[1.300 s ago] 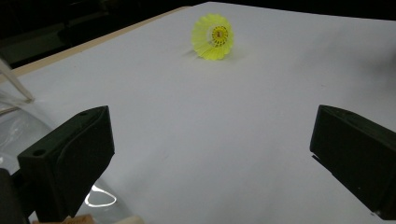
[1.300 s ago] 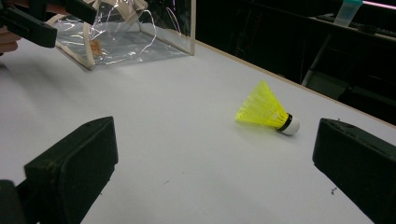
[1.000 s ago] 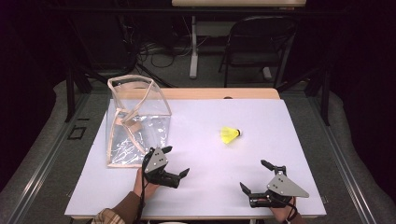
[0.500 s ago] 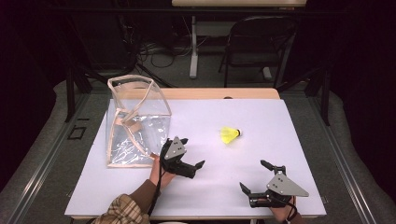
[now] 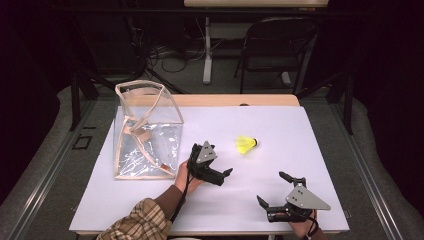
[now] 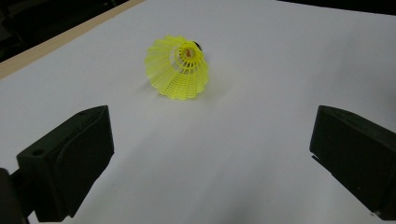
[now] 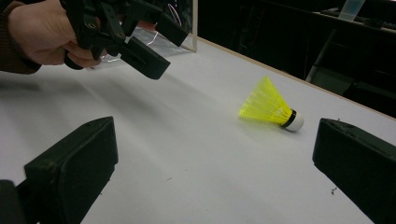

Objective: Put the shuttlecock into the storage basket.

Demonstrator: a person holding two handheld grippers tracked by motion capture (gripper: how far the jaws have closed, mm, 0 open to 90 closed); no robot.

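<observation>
A yellow shuttlecock (image 5: 246,144) with a white cork lies on its side on the white table (image 5: 300,135), right of centre. My left gripper (image 5: 220,161) hovers open just to its near left, jaws pointing at it. In the left gripper view the shuttlecock (image 6: 180,67) lies ahead of the wide-apart jaws of that gripper (image 6: 210,158), apart from them. My right gripper (image 5: 273,189) rests open near the front right edge. From the right gripper view the shuttlecock (image 7: 271,106) sits further off beyond its own gripper (image 7: 210,172), and the left gripper (image 7: 149,42) is at the upper left.
A clear plastic bag (image 5: 145,130) with tan trim stands upright on the left part of the table, just beside the left hand. A wooden table edge (image 5: 240,100) runs along the back. A dark folding chair (image 5: 280,45) stands beyond the table.
My left gripper has moved right and forward from beside the bag toward the shuttlecock. The right gripper and the shuttlecock have stayed put.
</observation>
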